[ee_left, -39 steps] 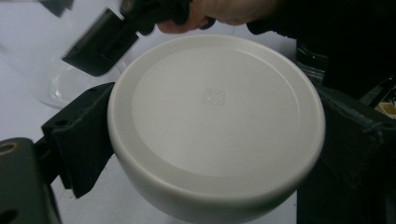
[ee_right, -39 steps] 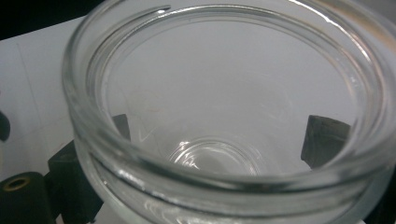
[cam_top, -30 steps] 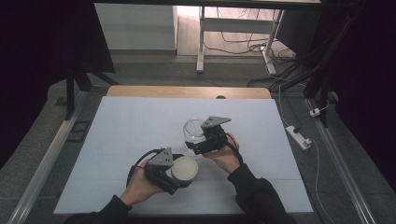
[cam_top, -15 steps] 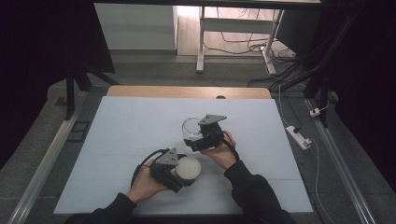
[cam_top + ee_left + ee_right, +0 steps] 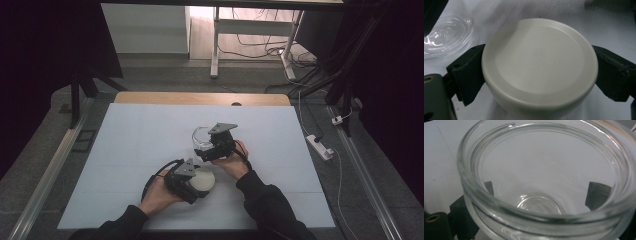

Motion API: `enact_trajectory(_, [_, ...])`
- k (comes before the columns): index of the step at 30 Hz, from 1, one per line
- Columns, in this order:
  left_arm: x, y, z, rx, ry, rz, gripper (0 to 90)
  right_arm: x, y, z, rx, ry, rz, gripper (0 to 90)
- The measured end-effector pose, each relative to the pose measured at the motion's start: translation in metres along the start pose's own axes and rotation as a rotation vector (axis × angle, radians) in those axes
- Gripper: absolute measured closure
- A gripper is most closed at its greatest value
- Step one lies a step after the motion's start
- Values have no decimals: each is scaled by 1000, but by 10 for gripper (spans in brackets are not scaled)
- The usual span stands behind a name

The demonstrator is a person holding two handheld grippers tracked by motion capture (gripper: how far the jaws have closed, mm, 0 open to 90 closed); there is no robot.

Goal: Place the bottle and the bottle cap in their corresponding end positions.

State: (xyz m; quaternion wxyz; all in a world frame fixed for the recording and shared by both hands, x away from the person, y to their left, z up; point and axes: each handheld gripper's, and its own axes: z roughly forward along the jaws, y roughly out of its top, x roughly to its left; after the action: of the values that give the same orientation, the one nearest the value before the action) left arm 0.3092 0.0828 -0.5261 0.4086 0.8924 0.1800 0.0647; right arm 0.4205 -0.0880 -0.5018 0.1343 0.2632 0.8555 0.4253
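A round off-white lid [image 5: 540,62] is clamped edge to edge between the black jaws of my left gripper [image 5: 539,72], low over the table. In the high view the lid [image 5: 206,179] sits at the tip of the left gripper [image 5: 199,185], near the table's front middle. My right gripper [image 5: 207,146] is shut on a clear glass jar [image 5: 200,135] just beyond it. The jar [image 5: 546,182] has its open mouth toward the right gripper's camera, with one jaw on each side of its wall. Its glass [image 5: 446,35] also appears at the upper left of the left gripper view.
The white table [image 5: 130,150] has bare surface on all sides of the two hands. Its wooden far edge [image 5: 200,98] lies beyond. A power strip [image 5: 320,146] lies on the floor to the right, and metal rails run along both sides.
My left gripper has carried the lid a little to the right, toward the jar. The right gripper and jar have shifted slightly left, so the two are closer.
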Motion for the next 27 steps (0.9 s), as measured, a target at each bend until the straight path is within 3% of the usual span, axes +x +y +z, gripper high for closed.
enact_trajectory(12, [-1, -3, 12, 54, 12, 39, 77, -6, -6, 9, 4, -17, 9, 61])
enact_trajectory(22, [1, -5, 19, 103, 40, 37, 76, -5, -8, 10, -5, -22, 3, 59])
enact_trajectory(27, [4, -4, 20, 119, 26, 22, 75, -5, -8, 10, -3, -25, 4, 56])
